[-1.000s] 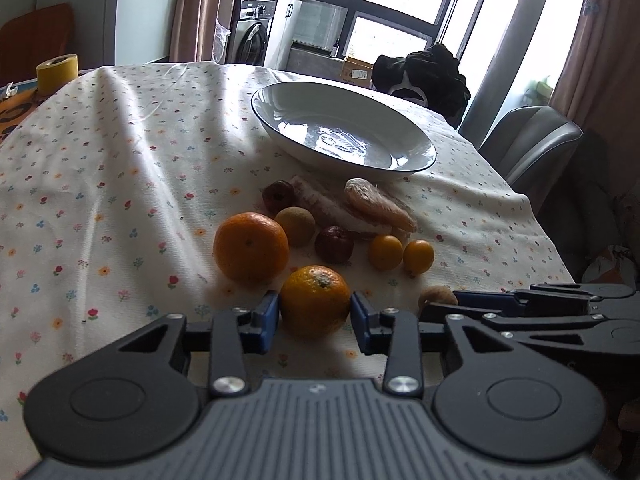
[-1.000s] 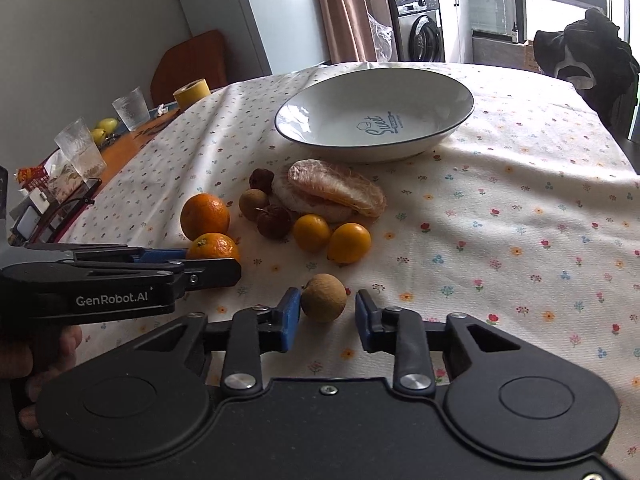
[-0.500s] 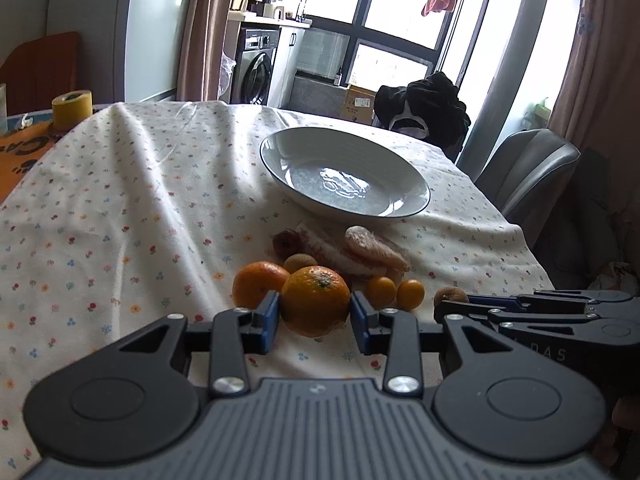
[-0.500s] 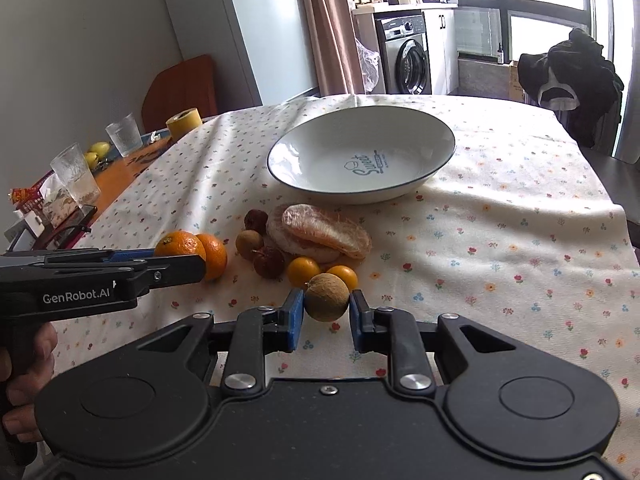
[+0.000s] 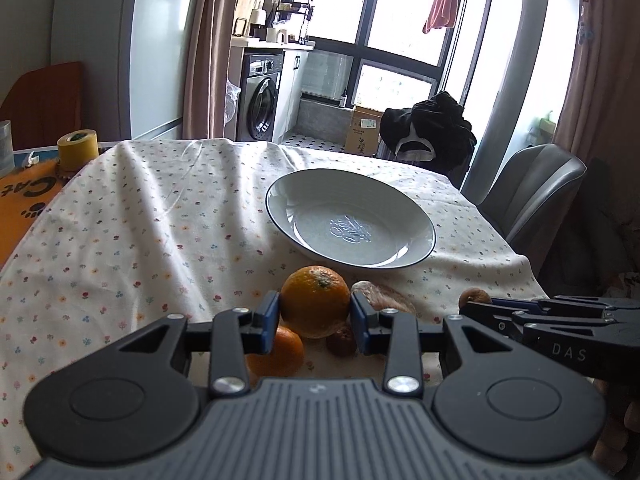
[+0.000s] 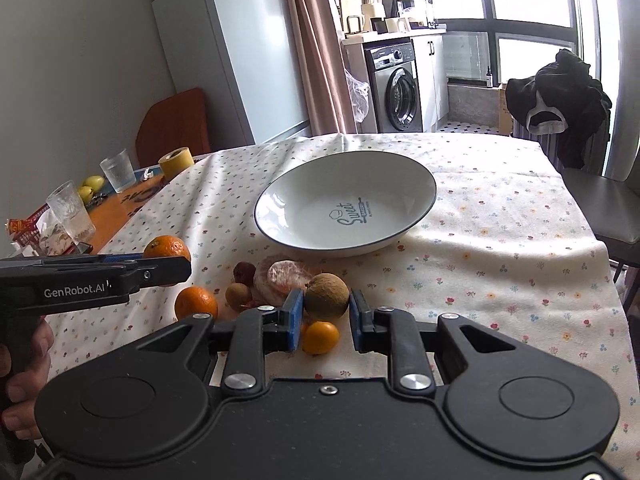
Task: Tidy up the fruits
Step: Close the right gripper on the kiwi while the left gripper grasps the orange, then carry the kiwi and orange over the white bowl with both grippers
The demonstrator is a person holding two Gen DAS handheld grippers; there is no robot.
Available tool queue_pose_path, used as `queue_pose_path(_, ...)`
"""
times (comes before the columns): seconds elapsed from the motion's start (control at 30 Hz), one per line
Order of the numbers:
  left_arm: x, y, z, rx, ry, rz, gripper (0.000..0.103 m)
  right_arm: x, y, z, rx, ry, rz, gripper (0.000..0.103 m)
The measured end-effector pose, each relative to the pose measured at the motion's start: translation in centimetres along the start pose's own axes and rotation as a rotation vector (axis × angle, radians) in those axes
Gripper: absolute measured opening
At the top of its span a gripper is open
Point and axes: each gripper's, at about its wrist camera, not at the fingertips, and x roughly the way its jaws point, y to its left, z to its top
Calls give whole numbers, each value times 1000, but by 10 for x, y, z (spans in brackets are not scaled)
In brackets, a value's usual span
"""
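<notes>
From the left wrist view, the left gripper [image 5: 315, 317] is clamped on a large orange [image 5: 315, 306], both blue pads pressed against its sides, and the fruit hangs clear of the tablecloth [image 5: 132, 232] on the near side of the white plate [image 5: 416, 220]. Beneath it, also nearer than the plate, a second orange [image 5: 280, 350] and a small dark fruit [image 5: 341, 342] lie on the cloth, with a peeled fruit [image 5: 384, 298] just short of the plate's near rim. From the right wrist view, the right gripper [image 6: 325, 307] is closed on a small brown round fruit [image 6: 327, 296], lifted above a little yellow-orange fruit [image 6: 320, 337] that sits on the cloth in front of the plate [image 6: 400, 168]. The peeled fruit [image 6: 286, 274] lies close before the near rim with two small brown and reddish fruits beside it, and the other orange [image 6: 196, 303] rests further to the plate's left. The plate holds nothing in either view. The step in hand looks like the carry: both fruits are picked and raised, neither yet over the dish. The next move probably calls for bringing each gripper forward over the rim, lowering until the fruit nearly meets the plate's floor, then releasing gently, since round fruit on a shallow glazed dish may roll; setting them down apart from one another would help avoid a knock.
</notes>
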Motion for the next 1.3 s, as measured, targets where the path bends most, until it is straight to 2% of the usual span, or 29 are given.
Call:
queue_pose_path(0.67,39,5,35,-1,5,25,36,31,-12,35,3,-37,-15,23)
queue_pose_path(1.3,91,8,63,8,43,41,36,76,-16,51,2,-6,-7,23)
